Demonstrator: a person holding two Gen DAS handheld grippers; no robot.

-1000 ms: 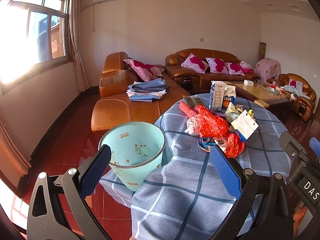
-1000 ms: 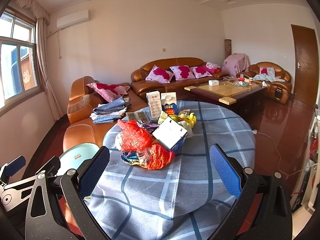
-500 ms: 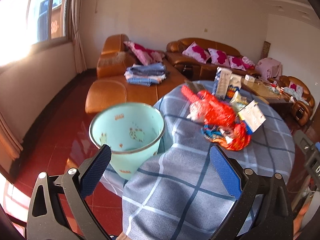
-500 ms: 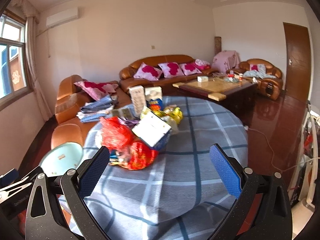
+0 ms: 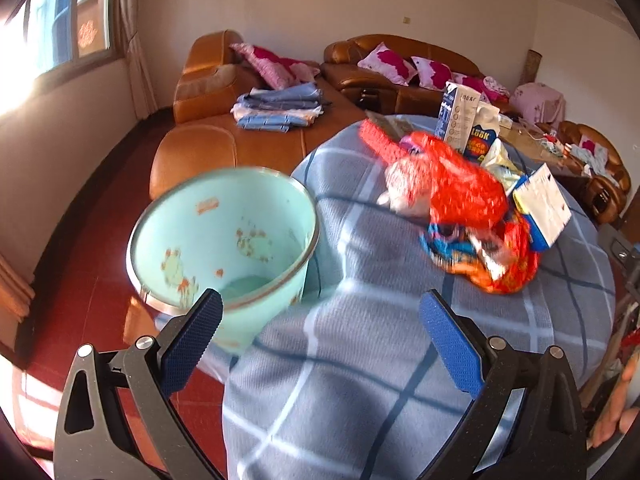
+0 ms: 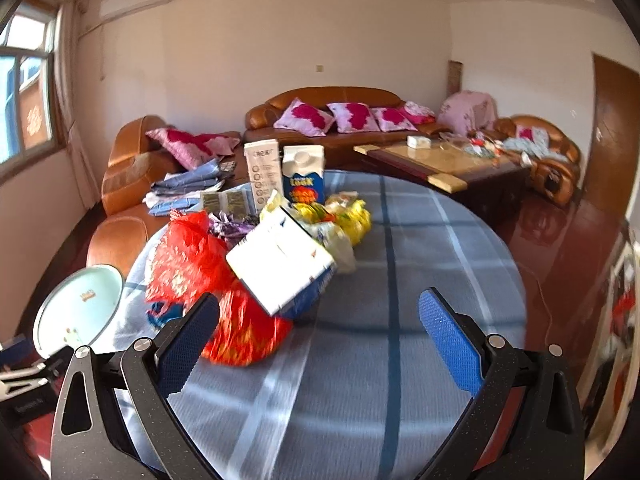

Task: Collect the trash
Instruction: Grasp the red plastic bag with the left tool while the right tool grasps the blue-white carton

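Left wrist view. The left gripper (image 5: 318,322) has its jaws spread wide and holds nothing. Just beyond its left finger (image 5: 192,342) stands a pale green bin (image 5: 224,248), upright and open-topped; the fingertip overlaps the near rim in the picture, though contact cannot be told. The bin sits beside the edge of a round table (image 5: 360,380) covered in a blue checked cloth. Between the fingers lies bare cloth only. Beyond the right finger (image 5: 450,346), well apart from it, lies the trash pile (image 5: 464,208): a red plastic bag (image 5: 460,184), crumpled red and blue wrappers (image 5: 480,256), and a white-and-blue box (image 5: 542,208) leaning at the pile's right. Two upright cartons (image 5: 470,128) stand behind the pile.

Right wrist view. The right gripper (image 6: 318,320) is likewise fully open and empty. To the left of its left finger (image 6: 188,346) the bin (image 6: 78,306) shows its rim, past the table edge. Just beyond the left fingertip lie the red wrappers (image 6: 244,332), with the red plastic bag (image 6: 188,260) behind and the tilted box (image 6: 280,264) above the gap, nearer the left finger. Yellow packets (image 6: 348,218) lie farther back, and the cartons (image 6: 284,172) stand behind them. Ahead of the right finger (image 6: 450,344) lies only bare table (image 6: 420,264).
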